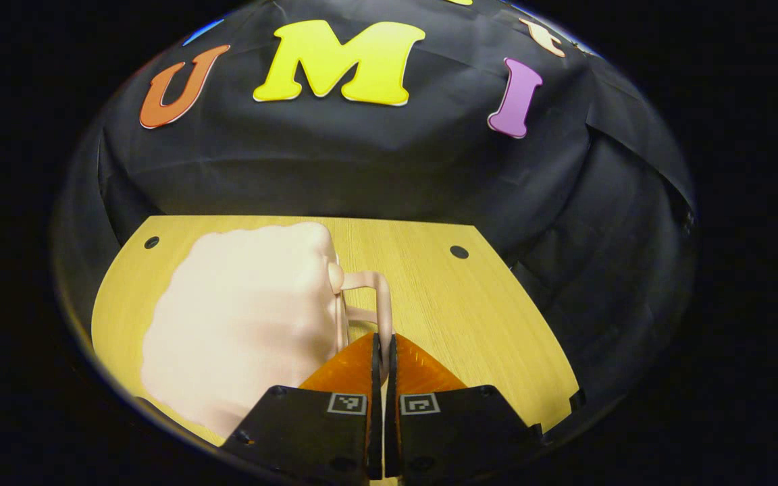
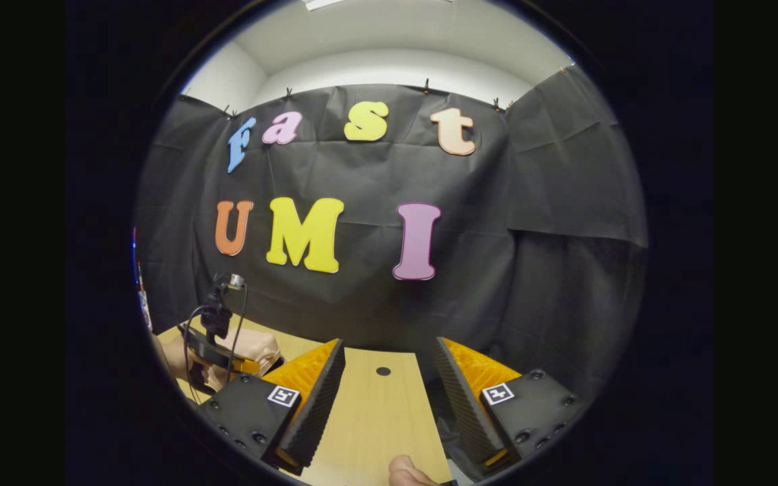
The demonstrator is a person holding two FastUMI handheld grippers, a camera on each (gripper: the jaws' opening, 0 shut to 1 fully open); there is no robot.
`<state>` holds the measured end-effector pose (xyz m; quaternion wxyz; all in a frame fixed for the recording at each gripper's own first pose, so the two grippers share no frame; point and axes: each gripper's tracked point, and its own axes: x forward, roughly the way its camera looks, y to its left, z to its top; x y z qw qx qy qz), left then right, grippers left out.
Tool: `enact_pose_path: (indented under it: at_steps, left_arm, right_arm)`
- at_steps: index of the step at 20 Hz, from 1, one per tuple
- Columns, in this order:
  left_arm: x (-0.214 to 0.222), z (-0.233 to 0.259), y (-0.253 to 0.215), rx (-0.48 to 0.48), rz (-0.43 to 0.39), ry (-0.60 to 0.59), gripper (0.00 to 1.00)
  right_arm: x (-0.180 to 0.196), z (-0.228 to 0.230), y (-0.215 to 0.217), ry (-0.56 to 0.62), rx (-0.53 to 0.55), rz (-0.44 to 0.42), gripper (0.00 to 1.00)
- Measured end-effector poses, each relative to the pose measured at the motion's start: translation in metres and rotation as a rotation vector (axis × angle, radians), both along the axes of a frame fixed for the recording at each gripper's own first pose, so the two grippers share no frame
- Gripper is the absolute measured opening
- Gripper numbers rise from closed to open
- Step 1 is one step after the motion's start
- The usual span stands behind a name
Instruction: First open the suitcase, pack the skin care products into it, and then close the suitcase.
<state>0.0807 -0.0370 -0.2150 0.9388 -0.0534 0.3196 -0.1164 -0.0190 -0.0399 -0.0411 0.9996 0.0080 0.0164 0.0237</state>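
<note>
Two grippers: your left gripper (image 1: 383, 351) pinches the pale pink suitcase's (image 1: 240, 324) handle (image 1: 383, 304) on the wooden table (image 1: 470, 317); your right gripper (image 2: 383, 398) hangs spread, empty. A thin-handle grip could slip, dropping the lid.

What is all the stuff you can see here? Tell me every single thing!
Suitcase: one, pale pink, closed, lying on the table's left part.
Suitcase handle: one, pale pink, on the suitcase's right side, pinched between the left gripper's fingers.
Table: one, light wood, with small dark holes, in front of the black cloth wall.
Camera on a stand with a cable: one, black, at the table's far left in the right gripper view.
Left gripper: one, black with orange fingers, shut on the handle.
Right gripper: one, black with orange fingers, open above the table.
Fingertip: one, at the bottom edge of the right gripper view.
</note>
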Motion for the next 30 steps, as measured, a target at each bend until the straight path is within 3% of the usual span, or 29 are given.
enact_pose_path:
  at_steps: [7,9,10,11,12,13,16,22,30]
  left_arm:
    - [0.007,-0.033,-0.022,0.075,0.019,0.05,0.05]
    - [0.006,-0.036,-0.029,0.053,0.011,0.068,0.06]
    - [0.005,-0.035,-0.031,0.039,0.039,0.072,0.12]
    - [0.004,-0.031,-0.027,0.033,0.065,0.069,0.25]
    - [0.003,-0.024,-0.024,0.025,0.087,0.055,0.48]
    - [0.001,-0.015,-0.022,0.014,0.101,0.039,0.52]
    - [-0.007,0.016,-0.002,0.046,0.157,-0.02,1.0]
    - [-0.02,0.136,0.05,0.115,0.264,-0.321,1.0]
    - [-0.038,0.223,0.08,0.211,0.242,-0.572,1.0]
  right_arm:
    - [0.002,-0.023,0.004,0.055,-0.008,0.034,0.79]
    - [0.005,-0.024,0.01,0.063,-0.015,0.052,0.8]
    - [0.006,-0.022,0.012,0.06,-0.018,0.058,0.8]
    - [0.008,-0.021,0.014,0.056,-0.019,0.061,0.8]
    - [0.011,-0.019,0.016,0.053,-0.017,0.063,0.8]
    - [0.013,-0.017,0.018,0.054,-0.012,0.064,0.8]
    - [0.022,-0.01,0.025,0.047,0.0,0.055,0.8]
    - [0.044,0.009,0.051,0.007,0.022,0.023,0.78]
    - [0.067,0.033,0.118,-0.044,0.002,0.033,0.8]
